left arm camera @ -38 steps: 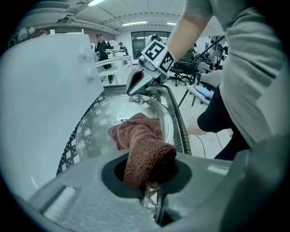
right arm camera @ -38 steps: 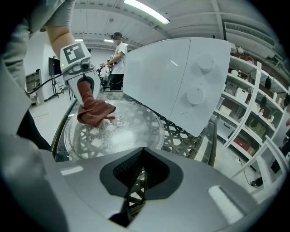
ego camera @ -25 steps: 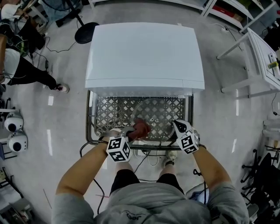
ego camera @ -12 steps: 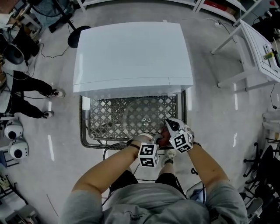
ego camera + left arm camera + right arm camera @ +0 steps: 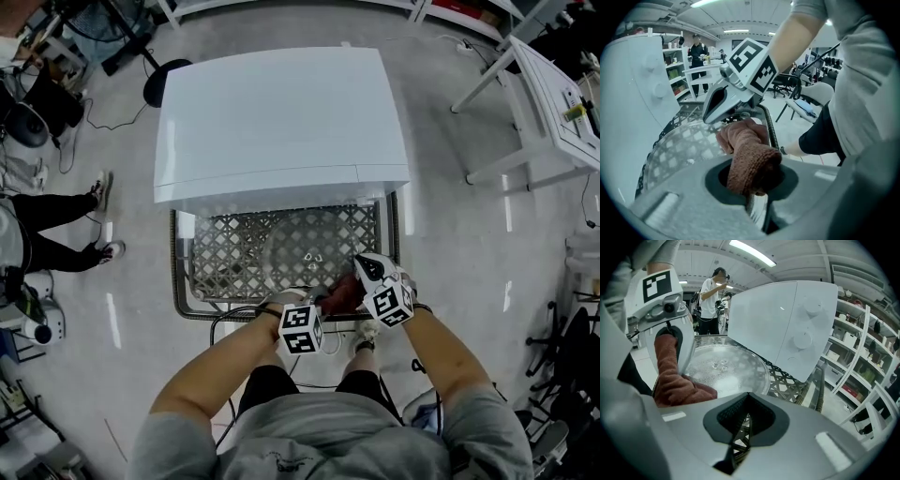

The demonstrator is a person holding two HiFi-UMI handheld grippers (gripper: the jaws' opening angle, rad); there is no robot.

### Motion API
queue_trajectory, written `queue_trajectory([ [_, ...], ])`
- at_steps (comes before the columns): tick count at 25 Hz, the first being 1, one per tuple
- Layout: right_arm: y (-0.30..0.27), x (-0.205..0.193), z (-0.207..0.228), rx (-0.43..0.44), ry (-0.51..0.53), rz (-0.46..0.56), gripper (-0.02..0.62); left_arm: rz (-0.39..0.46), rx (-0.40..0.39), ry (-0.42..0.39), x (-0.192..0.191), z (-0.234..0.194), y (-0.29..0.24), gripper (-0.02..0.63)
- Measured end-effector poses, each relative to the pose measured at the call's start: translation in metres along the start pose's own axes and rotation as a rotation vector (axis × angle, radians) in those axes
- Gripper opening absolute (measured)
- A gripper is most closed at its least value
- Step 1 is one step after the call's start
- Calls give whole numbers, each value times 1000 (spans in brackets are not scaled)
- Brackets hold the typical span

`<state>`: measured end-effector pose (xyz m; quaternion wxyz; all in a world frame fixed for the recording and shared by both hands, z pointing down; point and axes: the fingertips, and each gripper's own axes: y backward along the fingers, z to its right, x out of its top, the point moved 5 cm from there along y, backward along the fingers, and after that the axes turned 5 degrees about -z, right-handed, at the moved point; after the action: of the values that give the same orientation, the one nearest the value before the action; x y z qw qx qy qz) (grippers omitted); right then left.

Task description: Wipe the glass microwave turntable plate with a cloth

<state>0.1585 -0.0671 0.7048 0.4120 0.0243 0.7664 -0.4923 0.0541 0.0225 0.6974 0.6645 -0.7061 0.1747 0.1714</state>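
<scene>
Glass plate (image 5: 726, 369), slippery and fragile, is best steadied at its near rim; soft cloth (image 5: 745, 140) is pinched by left gripper (image 5: 751, 183); right gripper (image 5: 749, 397) is pressed together, empty.

The reddish-brown cloth (image 5: 750, 159) is nubbly terry. The turntable plate (image 5: 726, 369) is clear, glossy glass (small bumps at its middle). The lattice rack (image 5: 225, 253) beneath is dull grey metal. At 12 o'clock, the microwave (image 5: 281, 112) casing is smooth white.
</scene>
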Motion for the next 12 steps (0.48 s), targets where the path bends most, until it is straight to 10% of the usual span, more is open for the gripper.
queue_trajectory([
  [12, -1, -1, -1, -8, 28, -37, 5, -59, 37, 68, -89, -3, 52, 55],
])
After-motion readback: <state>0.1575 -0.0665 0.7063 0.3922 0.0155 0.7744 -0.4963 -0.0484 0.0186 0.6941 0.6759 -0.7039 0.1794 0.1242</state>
